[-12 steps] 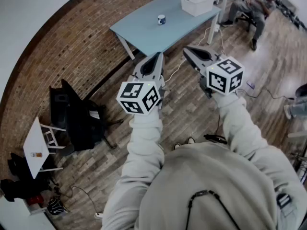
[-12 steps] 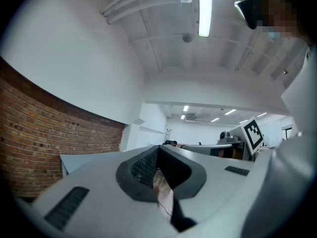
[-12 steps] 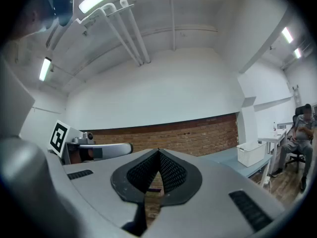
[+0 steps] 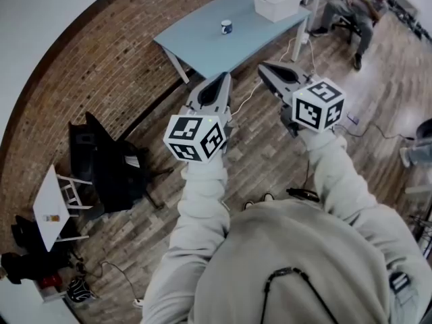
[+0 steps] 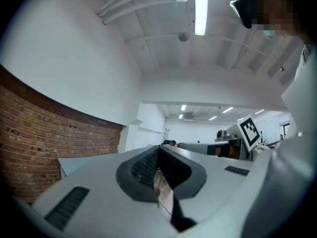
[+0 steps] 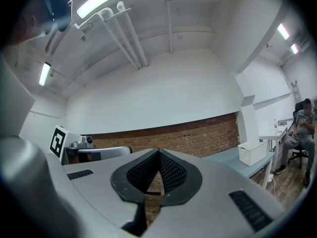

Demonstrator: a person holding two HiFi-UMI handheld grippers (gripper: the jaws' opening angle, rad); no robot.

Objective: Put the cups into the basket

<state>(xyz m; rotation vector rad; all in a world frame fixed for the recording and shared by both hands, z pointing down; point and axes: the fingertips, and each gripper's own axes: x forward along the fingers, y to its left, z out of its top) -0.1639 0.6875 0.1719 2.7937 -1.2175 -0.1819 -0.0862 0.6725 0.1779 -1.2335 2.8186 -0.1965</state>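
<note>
A small blue-and-white cup point(image 4: 227, 27) stands on the light blue table point(image 4: 202, 39), far ahead in the head view. The white basket point(image 4: 275, 5) sits at that table's right end and also shows in the right gripper view as the white basket point(image 6: 251, 152). I hold both grippers level in the air, side by side and well short of the table. My left gripper point(image 4: 219, 79) is shut with nothing in it, its tips meeting at the left gripper point(image 5: 158, 148). My right gripper point(image 4: 264, 69) is likewise shut and empty, its tips touching at the right gripper point(image 6: 158, 151).
A brick wall point(image 4: 101, 59) runs behind the table. A black chair with bags point(image 4: 108, 167) and a small white side table point(image 4: 50, 204) stand at the left. Cables point(image 4: 297, 194) lie on the wooden floor. A seated person point(image 4: 358, 5) is at the far right.
</note>
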